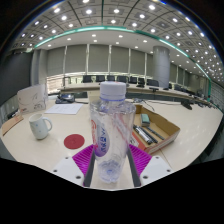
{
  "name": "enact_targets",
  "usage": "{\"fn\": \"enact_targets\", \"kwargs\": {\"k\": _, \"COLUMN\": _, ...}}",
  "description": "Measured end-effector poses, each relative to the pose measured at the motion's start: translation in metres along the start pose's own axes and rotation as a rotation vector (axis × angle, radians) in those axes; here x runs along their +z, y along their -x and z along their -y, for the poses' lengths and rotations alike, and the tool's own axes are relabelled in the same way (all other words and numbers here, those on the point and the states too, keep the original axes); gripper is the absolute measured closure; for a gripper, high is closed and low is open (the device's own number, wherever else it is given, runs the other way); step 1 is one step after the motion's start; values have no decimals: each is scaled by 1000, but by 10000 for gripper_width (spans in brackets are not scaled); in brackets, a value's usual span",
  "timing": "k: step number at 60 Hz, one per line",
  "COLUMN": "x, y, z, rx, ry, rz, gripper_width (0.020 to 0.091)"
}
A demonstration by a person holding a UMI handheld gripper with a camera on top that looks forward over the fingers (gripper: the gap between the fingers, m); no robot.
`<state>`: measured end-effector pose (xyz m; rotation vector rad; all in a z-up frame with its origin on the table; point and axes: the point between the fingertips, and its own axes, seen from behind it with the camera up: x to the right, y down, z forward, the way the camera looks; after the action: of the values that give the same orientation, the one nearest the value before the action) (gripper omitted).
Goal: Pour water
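Observation:
A clear plastic water bottle [111,128] with a white cap and a pale label stands upright between my fingers, close to the camera. My gripper [111,172] is shut on the bottle, with the magenta pads [85,158] pressed against its lower sides. The bottle's base hangs above the light table [190,125]. A white mug [40,126] sits on the table to the left, beyond the fingers. A red round coaster [75,141] lies between the mug and the bottle.
An open cardboard box [157,128] with small items sits right of the bottle. Papers [66,108] lie on the table behind the mug, and a white card stand [33,98] rises at far left. Desks and chairs line the back of the room.

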<state>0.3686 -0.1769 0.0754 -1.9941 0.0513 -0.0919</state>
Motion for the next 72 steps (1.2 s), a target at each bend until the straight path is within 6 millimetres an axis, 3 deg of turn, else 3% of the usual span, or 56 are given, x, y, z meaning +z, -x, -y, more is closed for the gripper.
{"fn": "enact_targets", "kwargs": {"k": 1, "x": 1, "y": 2, "z": 1, "rx": -1, "ry": -8, "rz": 5, "gripper_width": 579}}
{"fn": "enact_targets", "kwargs": {"k": 16, "x": 1, "y": 5, "z": 9, "rx": -41, "ry": -29, "rz": -23, "gripper_width": 741}}
{"fn": "enact_targets", "kwargs": {"k": 20, "x": -1, "y": 11, "z": 15, "rx": -83, "ry": -15, "rz": -34, "gripper_width": 744}}
{"fn": "enact_targets", "kwargs": {"k": 21, "x": -2, "y": 12, "z": 18, "rx": -96, "ry": -15, "rz": -37, "gripper_width": 781}}
{"fn": "enact_targets", "kwargs": {"k": 32, "x": -6, "y": 15, "z": 69, "rx": -265, "ry": -33, "rz": -144, "gripper_width": 781}}
{"fn": "enact_targets", "kwargs": {"k": 42, "x": 0, "y": 33, "z": 138, "rx": -560, "ry": -65, "rz": -277, "gripper_width": 781}}
{"fn": "enact_targets", "kwargs": {"k": 49, "x": 13, "y": 68, "z": 179, "rx": -808, "ry": -88, "rz": -354, "gripper_width": 782}}
{"fn": "enact_targets", "kwargs": {"k": 57, "x": 28, "y": 115, "z": 210, "rx": -1127, "ry": -120, "rz": -416, "gripper_width": 779}}
{"fn": "enact_targets", "kwargs": {"k": 65, "x": 47, "y": 163, "z": 213, "rx": -1459, "ry": -151, "rz": -438, "gripper_width": 779}}
{"fn": "enact_targets", "kwargs": {"k": 72, "x": 64, "y": 189, "z": 208, "rx": -1729, "ry": -167, "rz": -478, "gripper_width": 778}}
